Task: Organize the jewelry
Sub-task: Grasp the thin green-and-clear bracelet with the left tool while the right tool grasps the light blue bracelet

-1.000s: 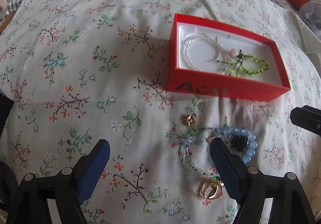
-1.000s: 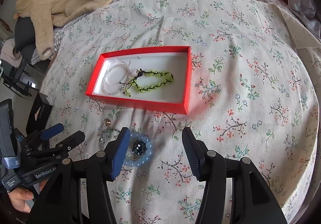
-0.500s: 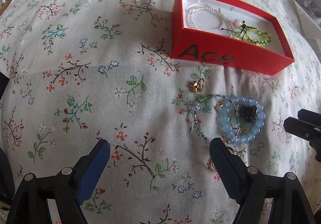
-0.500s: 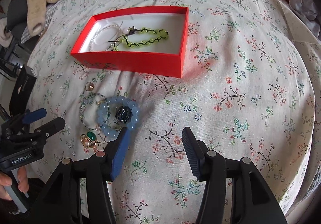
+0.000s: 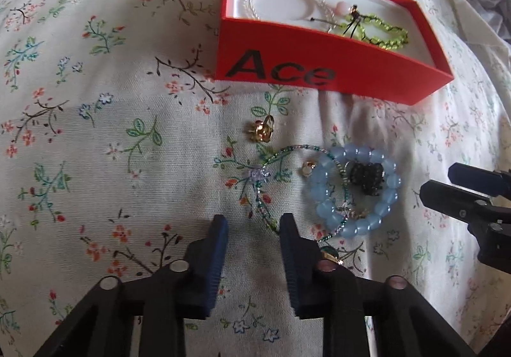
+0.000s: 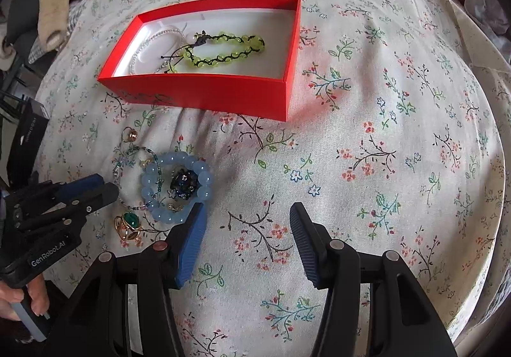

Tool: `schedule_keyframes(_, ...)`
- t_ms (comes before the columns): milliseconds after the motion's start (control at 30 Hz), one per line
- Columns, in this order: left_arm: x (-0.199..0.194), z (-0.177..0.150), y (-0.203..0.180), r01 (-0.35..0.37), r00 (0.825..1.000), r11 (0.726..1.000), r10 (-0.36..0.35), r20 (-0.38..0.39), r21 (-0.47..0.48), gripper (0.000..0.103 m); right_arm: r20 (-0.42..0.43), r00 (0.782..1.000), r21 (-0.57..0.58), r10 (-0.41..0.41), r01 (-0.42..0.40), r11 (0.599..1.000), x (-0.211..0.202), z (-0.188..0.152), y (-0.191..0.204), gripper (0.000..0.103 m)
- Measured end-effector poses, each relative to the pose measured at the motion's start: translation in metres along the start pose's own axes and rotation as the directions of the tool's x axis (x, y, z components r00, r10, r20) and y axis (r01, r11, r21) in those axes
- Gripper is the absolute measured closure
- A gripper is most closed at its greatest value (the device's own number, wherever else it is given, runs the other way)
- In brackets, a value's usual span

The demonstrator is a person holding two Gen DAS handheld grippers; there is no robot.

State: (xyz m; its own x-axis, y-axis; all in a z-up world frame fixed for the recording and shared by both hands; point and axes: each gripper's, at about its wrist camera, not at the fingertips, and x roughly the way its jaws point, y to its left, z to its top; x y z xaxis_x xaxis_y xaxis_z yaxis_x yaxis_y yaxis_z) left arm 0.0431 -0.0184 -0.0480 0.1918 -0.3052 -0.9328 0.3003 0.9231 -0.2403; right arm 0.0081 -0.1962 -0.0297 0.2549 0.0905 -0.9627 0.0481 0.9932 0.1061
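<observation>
The bedspread (image 6: 367,120) is matt woven cloth with a flower print. The red box (image 6: 204,95) looks like smooth matt card. The blue bracelet (image 5: 357,190) has glossy, translucent beads; the ring (image 5: 262,131) is shiny gold metal.

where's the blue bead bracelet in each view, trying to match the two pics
Left wrist view: the blue bead bracelet lies right of centre on the bedspread, below the red box and just right of the left claw.
Right wrist view: it lies lower left, below the box's left end, touching or just beyond the right claw's left fingertip.
Shared landmark: the red box holding the green bracelet.
</observation>
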Motion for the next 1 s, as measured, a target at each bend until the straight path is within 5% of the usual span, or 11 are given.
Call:
schedule_keyframes(167, 0.007, 0.001, -0.007, -0.045, 0.999, 0.999, 0.045, 0.007, 0.026, 0.102, -0.011, 1.000, -0.017, 0.005, -0.005, 1.000, 0.005, -0.001, 0.006, 0.046)
schedule_keyframes(600, -0.019, 0.003, 0.002, -0.056, 0.996, 0.998, 0.056, 0.073, -0.003, 0.103, 0.021, 1.000, -0.050, 0.007, -0.006, 0.999, 0.009, -0.003, 0.024, 0.047)
schedule_keyframes(767, -0.025, -0.005, 0.008, -0.056, 0.995, 0.998, 0.056, 0.079, -0.011, 0.103, 0.021, 1.000, -0.091, 0.014, -0.012, 0.996, 0.017, -0.001, 0.041, 0.066)
schedule_keyframes(1000, -0.023, -0.007, 0.023, -0.064, 0.995, 0.998, 0.066, 0.072, -0.029, 0.103, 0.014, 0.999, -0.118, -0.034, 0.036, 0.992, 0.031, 0.002, 0.048, 0.068)
